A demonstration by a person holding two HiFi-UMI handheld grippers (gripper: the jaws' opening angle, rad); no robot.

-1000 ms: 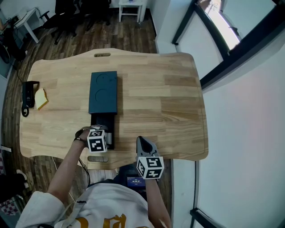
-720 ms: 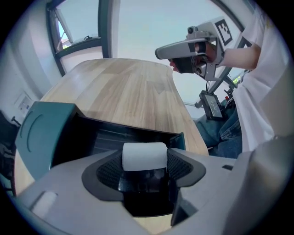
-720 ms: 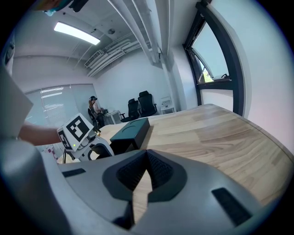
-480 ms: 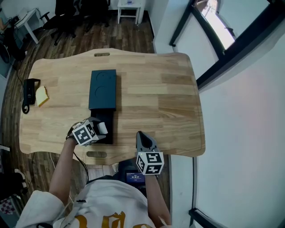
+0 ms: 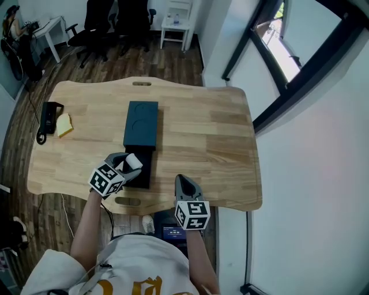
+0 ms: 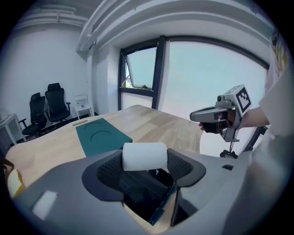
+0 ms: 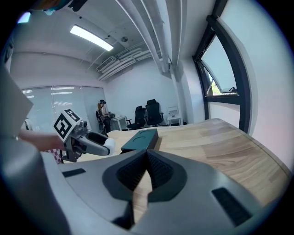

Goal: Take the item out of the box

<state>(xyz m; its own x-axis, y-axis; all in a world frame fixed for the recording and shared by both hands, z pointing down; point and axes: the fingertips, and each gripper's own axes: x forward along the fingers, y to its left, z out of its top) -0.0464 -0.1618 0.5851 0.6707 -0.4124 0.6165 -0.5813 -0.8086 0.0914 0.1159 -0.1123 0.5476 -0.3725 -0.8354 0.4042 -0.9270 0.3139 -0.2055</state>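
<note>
The white roll (image 6: 144,156) is clamped in the left gripper (image 5: 127,165) just over the box's (image 5: 141,125) open 6 o'clock end, seemingly for lifting clear, while the right gripper (image 7: 146,167) is held aside at 4 o'clock, shut and empty.

The table (image 5: 202,127) is smooth, light wood. The teal box (image 5: 141,124) looks matt. The white roll (image 6: 144,156) looks matt too. The grey fingers (image 6: 108,173) have rough dark pads.

An office: black swivel chairs (image 5: 115,17) stand on a wood-plank floor (image 5: 144,60) beyond the light wooden counter (image 5: 219,132), near a white desk (image 5: 49,26). Tall dark-framed windows (image 5: 277,40) line one wall; a strip light (image 7: 92,37) and exposed ducts (image 7: 151,41) run overhead.
</note>
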